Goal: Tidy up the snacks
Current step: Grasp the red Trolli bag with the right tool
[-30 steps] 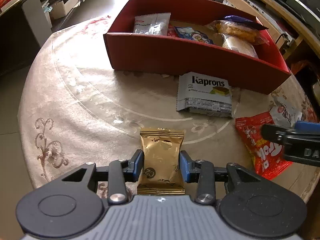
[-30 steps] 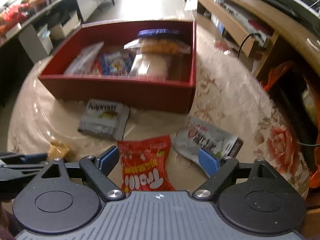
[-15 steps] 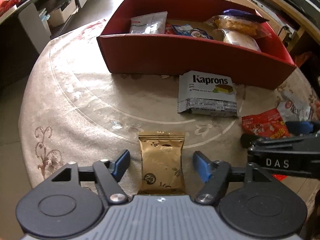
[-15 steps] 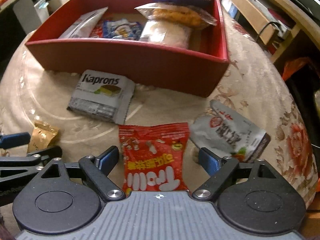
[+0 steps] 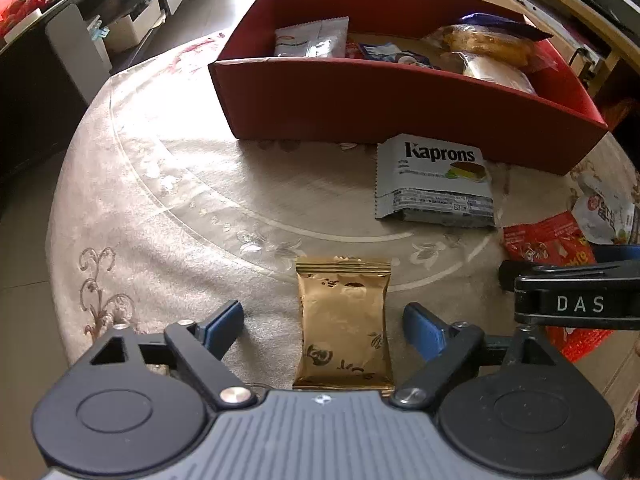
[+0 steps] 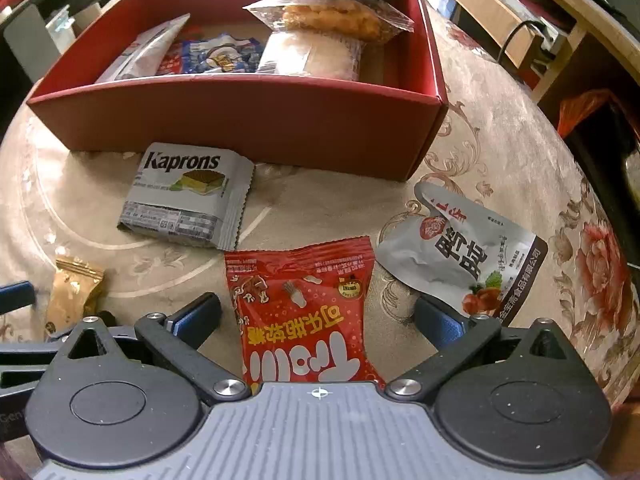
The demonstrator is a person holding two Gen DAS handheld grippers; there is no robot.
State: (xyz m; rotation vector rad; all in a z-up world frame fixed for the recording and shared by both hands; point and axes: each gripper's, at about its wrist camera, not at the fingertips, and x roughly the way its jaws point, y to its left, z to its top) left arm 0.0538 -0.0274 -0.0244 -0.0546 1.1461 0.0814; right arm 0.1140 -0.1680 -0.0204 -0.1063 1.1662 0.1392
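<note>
Round table (image 5: 168,184), covered with a beige cloth patterned in scrolls and flowers.

Red rectangular cardboard box (image 5: 384,104), open-topped, set toward the far edge of the table. Several packets are held inside, among them a grey-white sachet (image 5: 316,38), a blue-and-white packet (image 6: 220,54) and a clear bag of golden fried pieces (image 6: 332,18).

Grey-white "Kaprons" wafer packet (image 5: 434,184), laid flat just in front of the box's near wall.

Gold foil snack packet (image 5: 344,320), laid flat near the table's near edge, lengthwise between the fingers of the left gripper (image 5: 323,322). The jaws have just been opening and are spread wide, with a clear gap on each side of the packet; nothing is held.

Red plastic candy packet with white lettering (image 6: 304,312), laid flat near the near edge, between the fingers of the right gripper (image 6: 318,320). The jaws have just been opening and stand fully wide; the pads are not pressed on the packet.

Silver pouch with black characters (image 6: 464,252), placed just beside the red packet, toward the table's right edge.
</note>
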